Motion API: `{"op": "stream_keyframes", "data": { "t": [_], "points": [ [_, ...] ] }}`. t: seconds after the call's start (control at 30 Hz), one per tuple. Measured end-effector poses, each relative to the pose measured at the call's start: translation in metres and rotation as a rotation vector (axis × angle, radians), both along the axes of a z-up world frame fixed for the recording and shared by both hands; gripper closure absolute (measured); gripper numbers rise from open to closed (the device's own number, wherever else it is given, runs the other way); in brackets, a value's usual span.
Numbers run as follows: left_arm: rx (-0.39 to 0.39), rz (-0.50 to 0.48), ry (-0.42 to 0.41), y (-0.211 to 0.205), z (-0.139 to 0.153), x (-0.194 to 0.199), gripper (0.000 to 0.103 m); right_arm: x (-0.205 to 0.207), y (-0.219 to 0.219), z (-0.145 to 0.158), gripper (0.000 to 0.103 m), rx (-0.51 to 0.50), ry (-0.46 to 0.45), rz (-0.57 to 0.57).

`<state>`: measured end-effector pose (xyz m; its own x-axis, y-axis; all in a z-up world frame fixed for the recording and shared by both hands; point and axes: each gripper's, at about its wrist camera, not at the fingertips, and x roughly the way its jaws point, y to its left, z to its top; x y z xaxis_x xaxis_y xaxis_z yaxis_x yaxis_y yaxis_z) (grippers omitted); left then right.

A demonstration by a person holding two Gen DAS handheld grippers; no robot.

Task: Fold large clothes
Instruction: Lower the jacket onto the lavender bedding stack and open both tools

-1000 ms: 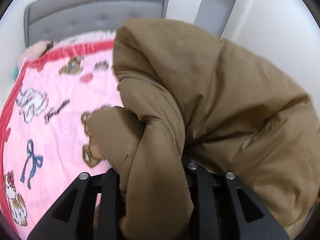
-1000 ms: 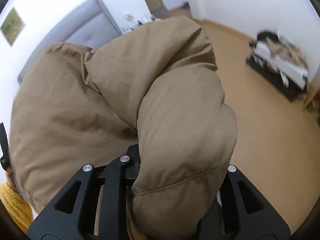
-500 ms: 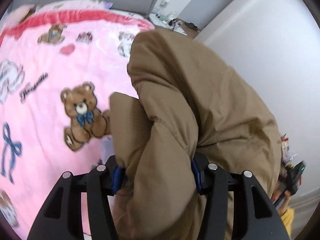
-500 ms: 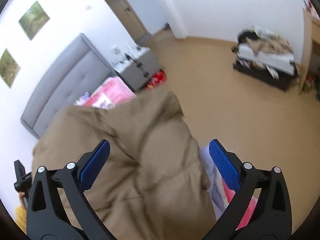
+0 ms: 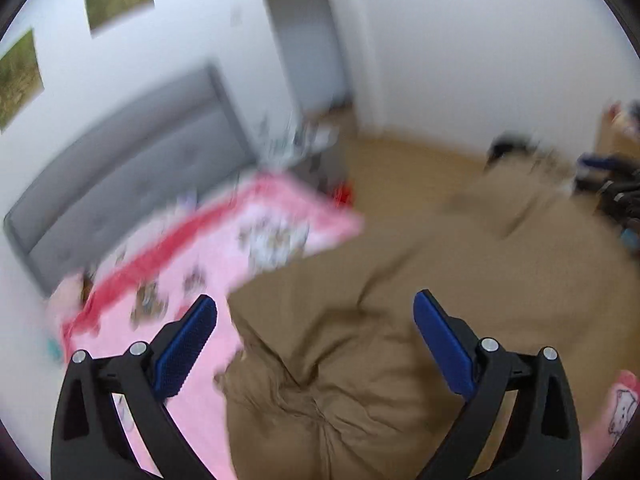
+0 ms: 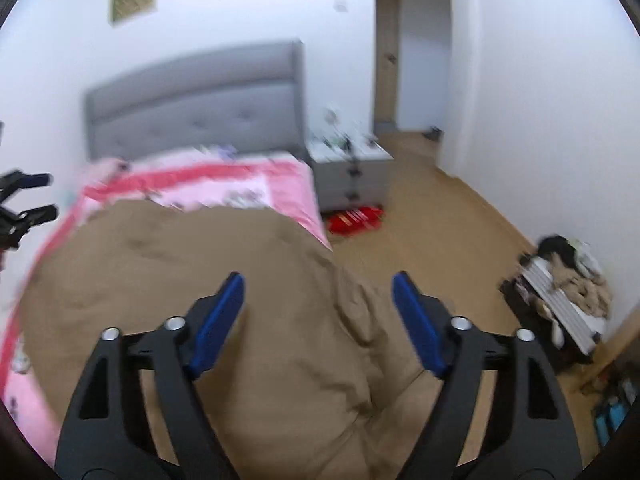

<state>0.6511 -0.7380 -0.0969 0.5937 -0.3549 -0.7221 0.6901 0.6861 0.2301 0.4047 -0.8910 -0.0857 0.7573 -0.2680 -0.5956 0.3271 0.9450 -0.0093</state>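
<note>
A large brown padded coat lies bunched on the pink cartoon-print bedspread. It also shows in the right wrist view, spread over the bed's near end. My left gripper is open and empty, held above the coat. My right gripper is open and empty too, above the coat's right part near the bed edge. The left gripper shows at the far left of the right wrist view.
A grey padded headboard stands at the back against a white wall. A grey nightstand and a red item sit right of the bed. A cluttered low rack stands on the wooden floor at the right.
Both grippers have let go of the coat, the right one first, then the left. The coat has dropped onto the bed, and both grippers have pulled up and back.
</note>
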Motion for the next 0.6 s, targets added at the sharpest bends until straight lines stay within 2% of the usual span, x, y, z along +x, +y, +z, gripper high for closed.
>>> {"op": "stream_keyframes", "data": {
  "t": [0.03, 0.1, 0.23, 0.33, 0.43, 0.53, 0.6],
  "points": [
    [0.032, 0.050, 0.097, -0.003, -0.018, 0.014, 0.006, 0.009, -0.009, -0.018, 0.041, 0.009, 0.062, -0.059],
    [0.000, 0.123, 0.200, 0.010, -0.038, 0.028, 0.006, 0.010, -0.025, -0.043, 0.042, 0.098, 0.138, -0.123],
    [-0.085, 0.184, 0.287, 0.053, -0.065, 0.038, 0.006, -0.024, -0.055, -0.083, 0.037, 0.156, 0.194, -0.245],
    [-0.110, 0.222, 0.290, 0.075, -0.076, 0.041, 0.006, -0.050, -0.067, -0.100, 0.035, 0.195, 0.199, -0.260],
    [-0.170, 0.269, 0.301, 0.103, -0.079, 0.042, 0.006, -0.070, -0.070, -0.104, 0.026, 0.190, 0.178, -0.283],
    [-0.207, 0.308, 0.288, 0.129, -0.084, 0.041, 0.006, -0.093, -0.085, -0.106, 0.025, 0.319, 0.072, -0.308],
    [-0.219, 0.301, 0.221, 0.137, -0.079, 0.035, 0.006, -0.112, -0.086, -0.095, 0.026, 0.322, -0.005, -0.347]
  ]
}}
